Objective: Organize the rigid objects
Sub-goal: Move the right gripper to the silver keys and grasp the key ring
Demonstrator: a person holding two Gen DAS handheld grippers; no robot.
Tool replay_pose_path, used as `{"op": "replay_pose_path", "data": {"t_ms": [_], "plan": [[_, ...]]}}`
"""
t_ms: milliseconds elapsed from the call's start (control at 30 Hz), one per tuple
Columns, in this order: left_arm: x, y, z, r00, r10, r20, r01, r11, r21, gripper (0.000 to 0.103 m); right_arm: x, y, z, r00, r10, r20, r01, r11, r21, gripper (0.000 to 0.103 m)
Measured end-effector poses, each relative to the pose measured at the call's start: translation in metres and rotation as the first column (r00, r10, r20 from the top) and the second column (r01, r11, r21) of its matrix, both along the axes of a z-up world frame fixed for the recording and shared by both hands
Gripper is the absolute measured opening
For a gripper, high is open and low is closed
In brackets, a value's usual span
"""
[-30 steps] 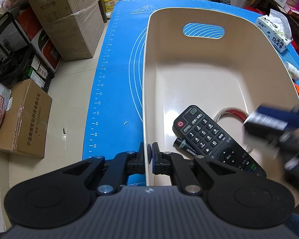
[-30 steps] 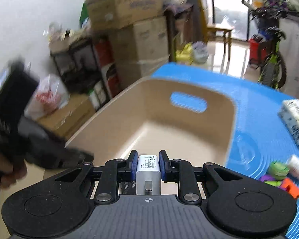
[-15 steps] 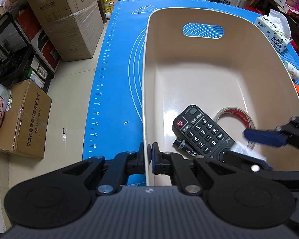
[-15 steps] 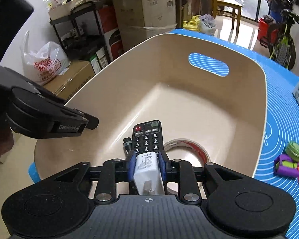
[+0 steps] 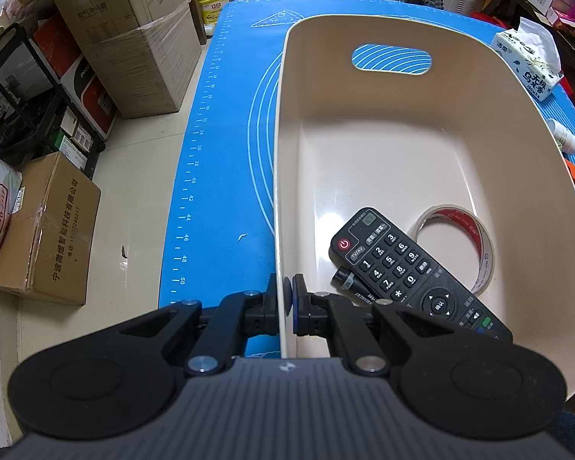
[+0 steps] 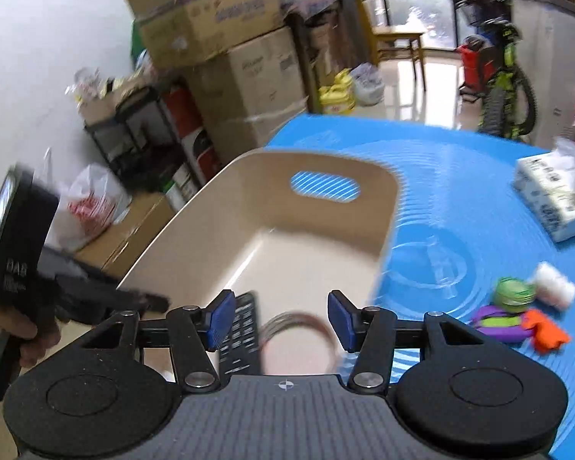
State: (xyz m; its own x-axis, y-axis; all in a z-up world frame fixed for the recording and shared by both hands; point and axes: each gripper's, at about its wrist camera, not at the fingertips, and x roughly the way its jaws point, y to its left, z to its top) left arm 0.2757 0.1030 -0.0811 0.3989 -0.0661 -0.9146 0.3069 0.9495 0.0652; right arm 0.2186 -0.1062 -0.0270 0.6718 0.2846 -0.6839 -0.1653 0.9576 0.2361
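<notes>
L gripper [image 5: 287, 301] clamped on near-left wall of beige bin [image 5: 460, 76], one pad inside, one outside. R gripper [image 6: 281, 320] jaws opening, nothing between pads, above bin's near end. Inside bin, just right of L gripper: black remote [image 5: 414, 274], small dark cylinder [image 5: 349, 281] tucked under it, tape roll [image 5: 475, 241] beside. Further off on blue mat [image 6: 460, 199]: small toys [image 6: 513, 306], tissue pack [image 6: 552, 199]

bin [image 5: 460, 145]: beige
mat [image 5: 226, 122]: blue, white ruler marks and circles
remote [image 5: 410, 272]: black, white numerals, red power button
tape roll [image 5: 475, 230]: translucent, red print
gripper pads [image 6: 220, 318]: blue
tissue pack [image 5: 529, 65]: white, dark print
</notes>
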Motion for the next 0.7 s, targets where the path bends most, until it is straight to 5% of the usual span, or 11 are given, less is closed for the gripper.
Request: {"op": "replay_pose_path", "data": {"t_ms": [233, 700], "plan": [[-0.001, 0.0, 0.0, 1.0, 0.0, 0.001, 0.0, 1.0, 0.004, 0.006, -0.001, -0.07, -0.008, 0.994, -0.11, -0.027, 0.109, 0.994, -0.029, 0.065], [-0.001, 0.0, 0.0, 1.0, -0.001, 0.001, 0.001, 1.0, 0.005, 0.006, -0.007, -0.12, -0.101, 0.969, -0.119, -0.216, 0.1, 0.99, -0.097, 0.066]]}}
